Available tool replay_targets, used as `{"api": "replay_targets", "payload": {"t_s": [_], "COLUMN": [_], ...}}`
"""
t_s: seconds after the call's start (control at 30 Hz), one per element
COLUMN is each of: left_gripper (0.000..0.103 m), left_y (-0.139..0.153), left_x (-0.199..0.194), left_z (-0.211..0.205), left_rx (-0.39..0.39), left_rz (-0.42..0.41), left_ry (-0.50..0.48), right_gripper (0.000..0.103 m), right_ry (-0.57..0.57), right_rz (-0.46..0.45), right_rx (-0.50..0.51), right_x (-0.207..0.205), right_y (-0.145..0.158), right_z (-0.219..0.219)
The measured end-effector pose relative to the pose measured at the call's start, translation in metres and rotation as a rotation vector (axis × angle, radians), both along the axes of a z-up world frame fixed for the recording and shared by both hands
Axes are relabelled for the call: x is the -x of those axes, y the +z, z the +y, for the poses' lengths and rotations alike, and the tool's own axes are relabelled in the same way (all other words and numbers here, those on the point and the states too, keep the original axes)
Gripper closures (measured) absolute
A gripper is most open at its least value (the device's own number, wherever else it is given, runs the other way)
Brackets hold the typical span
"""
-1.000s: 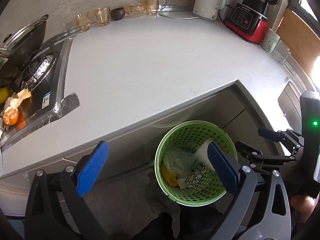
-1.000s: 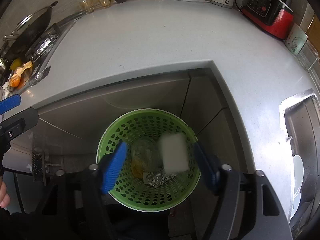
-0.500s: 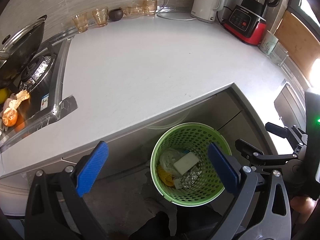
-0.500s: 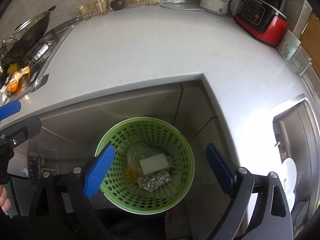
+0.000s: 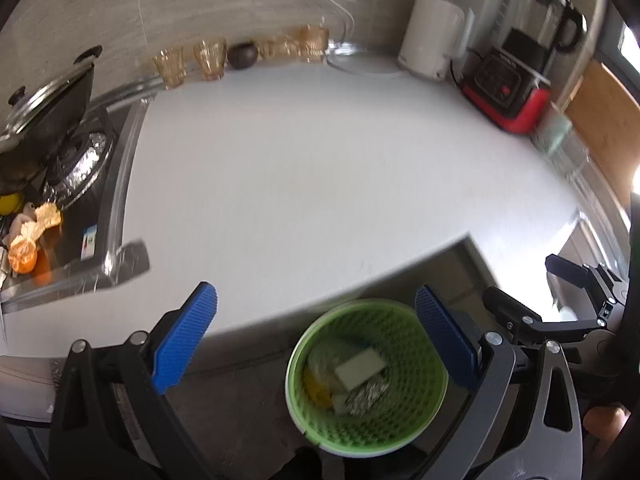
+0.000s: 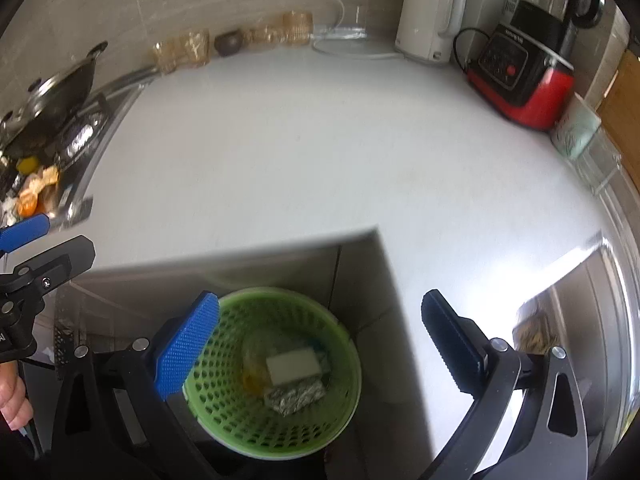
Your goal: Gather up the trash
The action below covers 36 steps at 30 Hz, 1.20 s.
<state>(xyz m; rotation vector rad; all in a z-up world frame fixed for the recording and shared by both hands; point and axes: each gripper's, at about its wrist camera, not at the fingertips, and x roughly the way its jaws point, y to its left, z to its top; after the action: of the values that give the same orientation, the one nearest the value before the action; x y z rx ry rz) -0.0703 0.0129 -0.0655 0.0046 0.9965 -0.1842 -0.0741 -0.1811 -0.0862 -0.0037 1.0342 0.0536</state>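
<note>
The white sponge (image 6: 294, 366) lies in the green basket (image 6: 224, 408) on foil (image 6: 296, 396) and other trash, on the floor below the tabletop (image 6: 300, 152) edge. Above it the right tool (image 6: 320, 344) gapes wide and empty; the left tool (image 5: 316, 340) likewise. Orange peel (image 5: 28, 236) lies by the stove.

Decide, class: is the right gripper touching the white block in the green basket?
Apart. In the right wrist view the right gripper stands wide open and empty above the green basket, while the white block lies inside on the trash.
</note>
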Motion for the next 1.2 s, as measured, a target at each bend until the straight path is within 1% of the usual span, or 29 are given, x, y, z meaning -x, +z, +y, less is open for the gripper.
{"api": "replay_targets", "payload": {"t_s": [0.1, 0.27, 0.43, 0.57, 0.8, 0.97, 1.07, 1.2], "left_gripper": [0.008, 0.008, 0.008, 0.008, 0.008, 0.008, 0.008, 0.008], "left_y": [0.008, 0.027, 0.046, 0.062, 0.100, 0.123, 0.130, 0.135], "left_x": [-0.018, -0.052, -0.077, -0.091, -0.105, -0.106, -0.106, -0.108], "left_z": [-0.009, -0.025, -0.038, -0.045, -0.055, -0.070, -0.078, -0.088], "left_rx": [-0.001, -0.012, -0.004, -0.013, -0.007, -0.043, -0.045, -0.047], "left_rz": [-0.023, -0.080, -0.120, -0.154, -0.231, -0.290, -0.306, -0.314], "left_ry": [0.025, 0.104, 0.181, 0.224, 0.292, 0.309, 0.321, 0.332], "right_gripper": [0.002, 0.002, 0.002, 0.002, 0.002, 0.002, 0.002, 0.002], "right_ry": [0.010, 0.049, 0.107, 0.151, 0.184, 0.187, 0.186, 0.187], "right_rz": [-0.024, -0.058, -0.090, -0.142, -0.245, -0.314, -0.338, -0.352], "right_rx": [-0.003, -0.021, -0.046, -0.061, -0.094, -0.074, -0.082, -0.108], "right_x": [-0.022, -0.062, -0.100, -0.121, -0.138, -0.140, -0.141, -0.144], "right_y": [0.009, 0.023, 0.037, 0.057, 0.102, 0.128, 0.138, 0.143], "right_z": [-0.009, -0.026, -0.038, -0.046, -0.060, -0.072, -0.081, -0.091]}}
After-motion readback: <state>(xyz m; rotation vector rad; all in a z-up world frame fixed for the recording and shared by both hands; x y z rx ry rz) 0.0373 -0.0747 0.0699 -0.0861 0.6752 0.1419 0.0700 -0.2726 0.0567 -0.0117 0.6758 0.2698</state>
